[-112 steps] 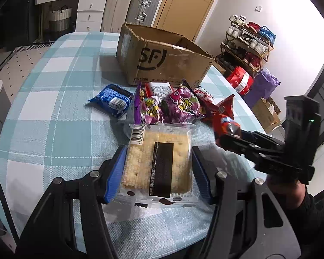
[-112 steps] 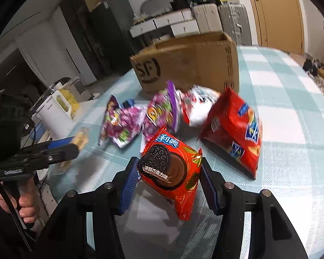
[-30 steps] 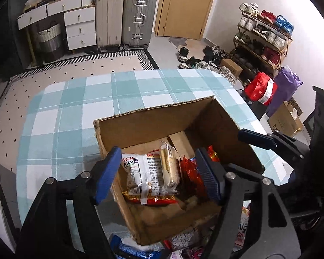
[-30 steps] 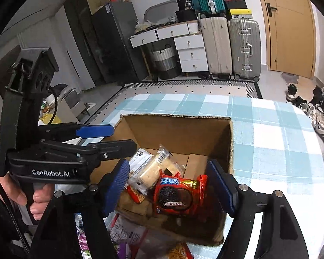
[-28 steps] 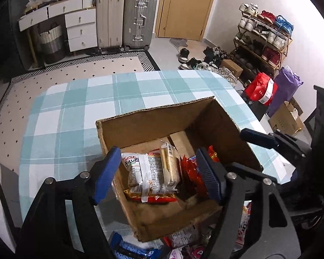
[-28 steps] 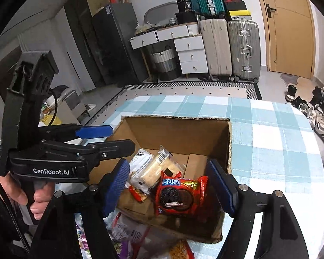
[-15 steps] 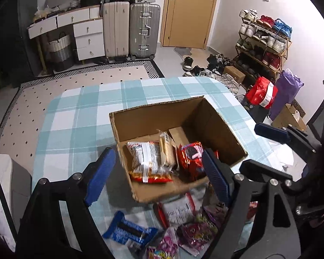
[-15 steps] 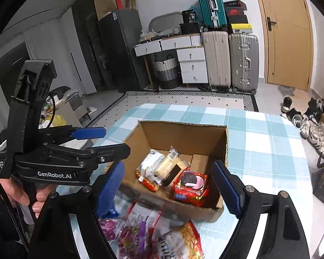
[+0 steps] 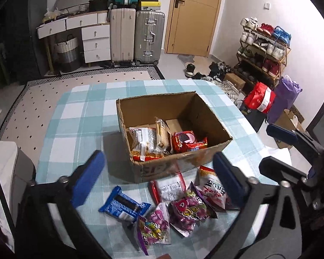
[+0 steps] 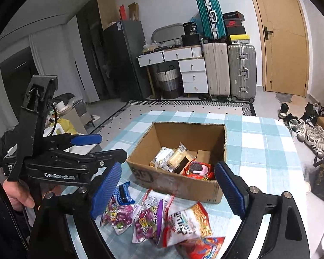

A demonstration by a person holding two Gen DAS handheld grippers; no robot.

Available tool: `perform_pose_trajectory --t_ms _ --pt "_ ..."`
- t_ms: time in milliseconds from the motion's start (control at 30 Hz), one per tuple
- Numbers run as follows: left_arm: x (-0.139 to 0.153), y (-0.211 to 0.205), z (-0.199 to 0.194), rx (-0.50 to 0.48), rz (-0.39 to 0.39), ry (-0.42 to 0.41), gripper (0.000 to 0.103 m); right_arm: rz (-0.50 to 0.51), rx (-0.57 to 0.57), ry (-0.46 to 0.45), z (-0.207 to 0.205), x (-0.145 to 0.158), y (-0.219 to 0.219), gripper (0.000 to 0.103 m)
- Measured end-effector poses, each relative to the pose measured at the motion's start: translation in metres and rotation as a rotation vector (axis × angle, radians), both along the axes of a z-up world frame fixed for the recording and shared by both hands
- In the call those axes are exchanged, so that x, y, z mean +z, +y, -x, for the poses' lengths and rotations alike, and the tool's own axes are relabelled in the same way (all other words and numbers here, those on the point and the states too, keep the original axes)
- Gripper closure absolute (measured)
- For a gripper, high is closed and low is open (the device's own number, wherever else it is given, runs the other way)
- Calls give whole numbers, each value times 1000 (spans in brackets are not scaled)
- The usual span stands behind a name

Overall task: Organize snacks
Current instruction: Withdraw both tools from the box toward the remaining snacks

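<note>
Both grippers backed off the cardboard box [image 9: 175, 116], jaws just widened, empty; blue Oreo pack [image 9: 124, 207] lower-centre, nearest left gripper [image 9: 159, 180], beside right gripper [image 10: 166, 191].

left claw [image 9: 157, 177] jaws just opened wide, empty; right claw [image 10: 165, 188] likewise, both angled down

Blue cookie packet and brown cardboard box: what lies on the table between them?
Nothing: in the left wrist view only bare checked tablecloth separates the blue cookie packet from the near wall of the brown cardboard box.
</note>
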State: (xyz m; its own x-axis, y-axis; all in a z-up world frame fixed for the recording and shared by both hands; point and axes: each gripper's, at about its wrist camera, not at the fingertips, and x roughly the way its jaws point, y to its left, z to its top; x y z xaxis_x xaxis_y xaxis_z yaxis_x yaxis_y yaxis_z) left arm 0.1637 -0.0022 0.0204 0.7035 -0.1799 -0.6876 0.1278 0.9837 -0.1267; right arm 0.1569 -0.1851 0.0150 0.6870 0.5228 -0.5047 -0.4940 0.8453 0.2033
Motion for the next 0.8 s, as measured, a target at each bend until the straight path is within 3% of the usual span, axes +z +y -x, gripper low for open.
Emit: perform_pose_trajectory --t_ms 233,433,800 --pt "-6 -4 32 9 2 -6 1 -23 -38 11 25 -13 -15 11" --pt "-15 -8 58 21 14 -6 1 -33 -71 -2 45 -20 -27 3" --pt "-35 -18 94 48 15 -28 1 -36 -101 15 74 -37 -37 2"
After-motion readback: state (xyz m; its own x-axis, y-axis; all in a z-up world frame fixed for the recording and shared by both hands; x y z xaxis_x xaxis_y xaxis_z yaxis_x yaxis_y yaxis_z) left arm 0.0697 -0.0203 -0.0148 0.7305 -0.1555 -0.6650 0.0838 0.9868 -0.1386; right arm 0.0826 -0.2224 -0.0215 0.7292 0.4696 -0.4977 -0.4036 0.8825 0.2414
